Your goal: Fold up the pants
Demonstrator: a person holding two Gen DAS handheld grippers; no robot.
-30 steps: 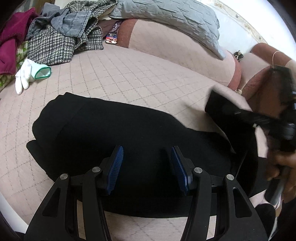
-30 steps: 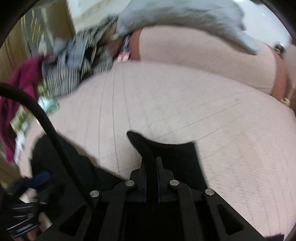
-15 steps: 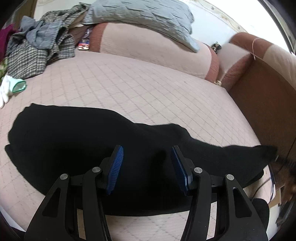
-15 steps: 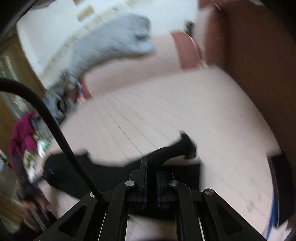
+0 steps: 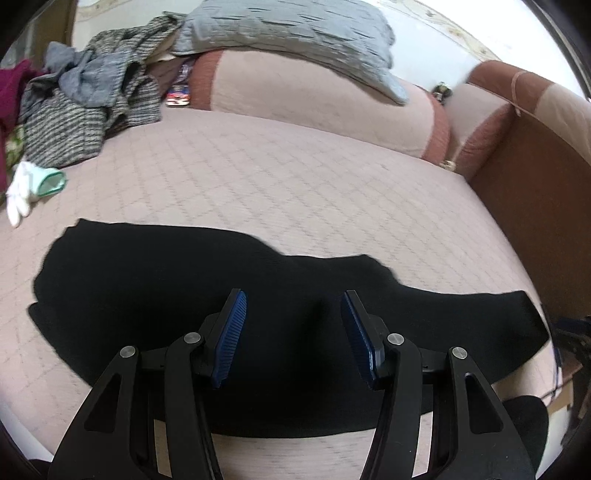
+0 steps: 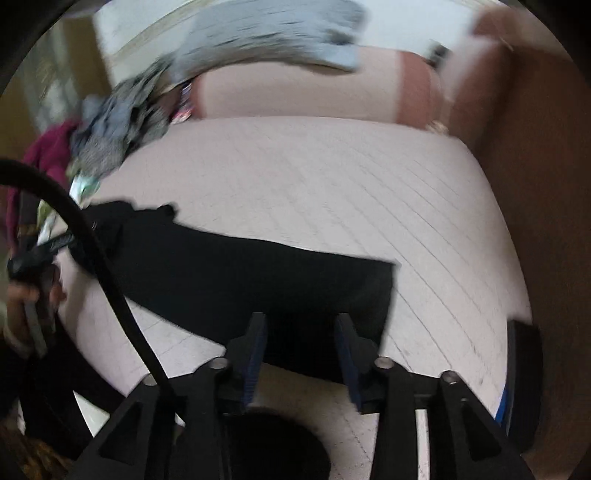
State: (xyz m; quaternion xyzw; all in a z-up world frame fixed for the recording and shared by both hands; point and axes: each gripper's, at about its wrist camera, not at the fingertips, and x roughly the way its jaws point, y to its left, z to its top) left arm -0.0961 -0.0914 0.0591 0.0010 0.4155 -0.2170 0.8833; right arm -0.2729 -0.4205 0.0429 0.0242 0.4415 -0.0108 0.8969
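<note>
Both my wrist cams look forward-down along tongs, close over bed (image 5: 295, 177). Left view sits over pants (image 5: 166, 280) middle; right view, blurred, over leg end. Shared: pants (image 6: 240, 269), quilted bed (image 6: 332, 177), grey pillow (image 5: 295, 33), clothes pile (image 5: 85, 107).

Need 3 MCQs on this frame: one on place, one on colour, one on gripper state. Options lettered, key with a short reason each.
1. Where do the pants lie?
A. spread on the quilted pink bed cover
B. on the clothes pile
C. on the floor

2. What colour is the pillow at the head of the bed?
A. red
B. grey
C. green

3. How is the right gripper now?
A. shut on the hem
B. open, nothing between its pads
C. out of view

Key:
1 A, the black cloth lies stretched flat across the cover.
2 B, its quilted cover is grey.
3 B, its jaws have just been opening, and the leg end lies flat on the cover beyond the parted pads.
</note>
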